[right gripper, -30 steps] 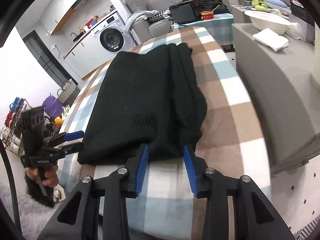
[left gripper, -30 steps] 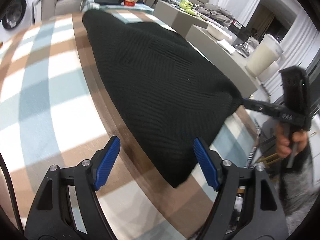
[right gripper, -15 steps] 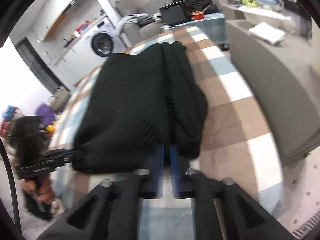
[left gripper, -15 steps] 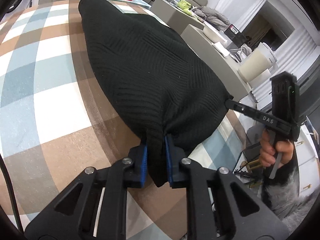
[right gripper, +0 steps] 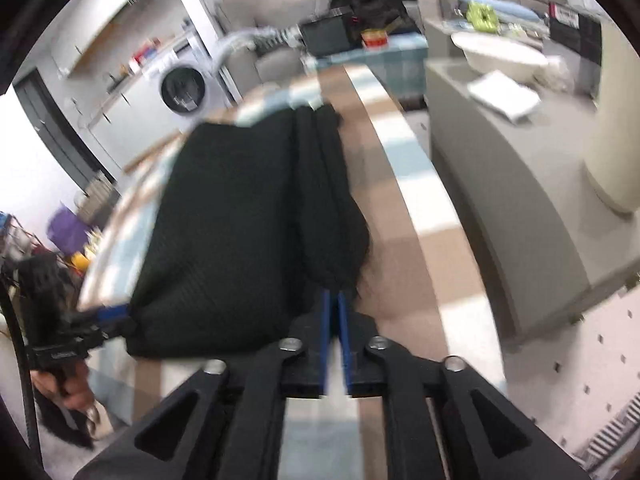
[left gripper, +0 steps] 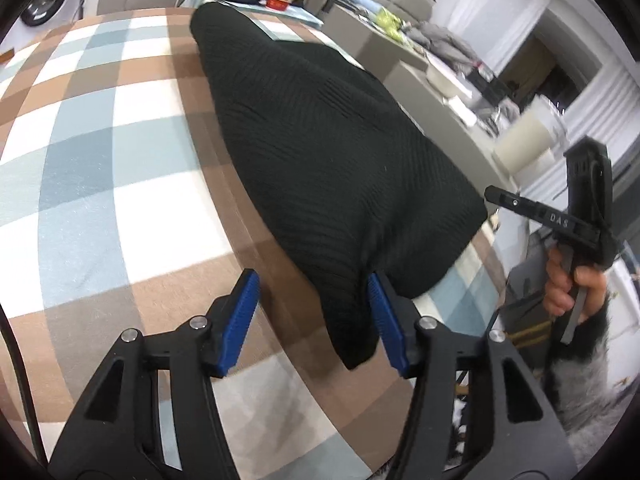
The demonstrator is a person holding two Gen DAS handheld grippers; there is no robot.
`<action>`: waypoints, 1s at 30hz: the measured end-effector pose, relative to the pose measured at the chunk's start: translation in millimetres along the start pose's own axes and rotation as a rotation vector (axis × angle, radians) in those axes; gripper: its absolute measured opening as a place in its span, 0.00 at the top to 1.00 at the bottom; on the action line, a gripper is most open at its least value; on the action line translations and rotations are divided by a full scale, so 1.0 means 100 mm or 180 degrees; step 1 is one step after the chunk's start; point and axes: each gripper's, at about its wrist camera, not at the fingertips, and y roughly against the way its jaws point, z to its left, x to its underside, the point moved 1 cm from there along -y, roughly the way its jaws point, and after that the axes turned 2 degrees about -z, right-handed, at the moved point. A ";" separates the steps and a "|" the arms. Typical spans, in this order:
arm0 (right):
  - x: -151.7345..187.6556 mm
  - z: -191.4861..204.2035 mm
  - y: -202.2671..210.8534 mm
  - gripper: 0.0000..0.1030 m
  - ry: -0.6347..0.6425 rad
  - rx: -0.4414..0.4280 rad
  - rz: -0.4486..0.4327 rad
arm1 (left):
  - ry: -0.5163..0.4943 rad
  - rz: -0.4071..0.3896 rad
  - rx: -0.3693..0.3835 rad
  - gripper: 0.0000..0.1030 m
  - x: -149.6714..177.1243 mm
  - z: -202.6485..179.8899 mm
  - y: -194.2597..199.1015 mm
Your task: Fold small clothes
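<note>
The left gripper [left gripper: 314,322] has released the black sweater [left gripper: 332,152] corner and stands open; the right gripper [right gripper: 335,312] remains pinched on the hem, stalling the fold.

The right gripper [right gripper: 334,308] pinches the near edge of the black knit garment [right gripper: 240,232] on the checked counter [right gripper: 404,216], while the left gripper [right gripper: 114,314] meets its near-left corner.

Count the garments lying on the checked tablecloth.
1: a black knit sweater laid lengthwise on the checked tablecloth, near hem between the open left tongs; right tongs pinch it. Folds could hide another.
</note>
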 end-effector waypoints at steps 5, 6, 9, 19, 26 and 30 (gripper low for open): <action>-0.06 0.22 -0.15 0.65 0.0201 -0.0362 0.0059 | 0.0223 -0.0047 -0.0068 0.47 -0.18 0.14 -0.09; -0.04 0.27 -0.24 0.65 0.0284 -0.0395 0.0137 | 0.0245 -0.0059 -0.0060 0.47 -0.20 0.15 -0.10; -0.03 0.35 -0.41 0.94 0.0420 -0.0303 0.0332 | 0.0222 -0.0083 -0.0097 0.47 -0.28 0.15 -0.12; 0.01 0.29 -0.23 0.86 0.0439 -0.0084 0.0332 | 0.0291 -0.0129 -0.0200 0.47 -0.52 0.31 -0.23; -0.33 0.04 -0.32 0.65 0.0047 -0.0072 -0.0049 | 0.0403 -0.0305 -0.0188 0.48 -0.97 0.39 -0.57; -0.36 0.04 -0.57 0.65 0.0067 -0.0138 0.0098 | 0.0420 -0.0352 -0.0227 0.68 -1.07 0.37 -0.75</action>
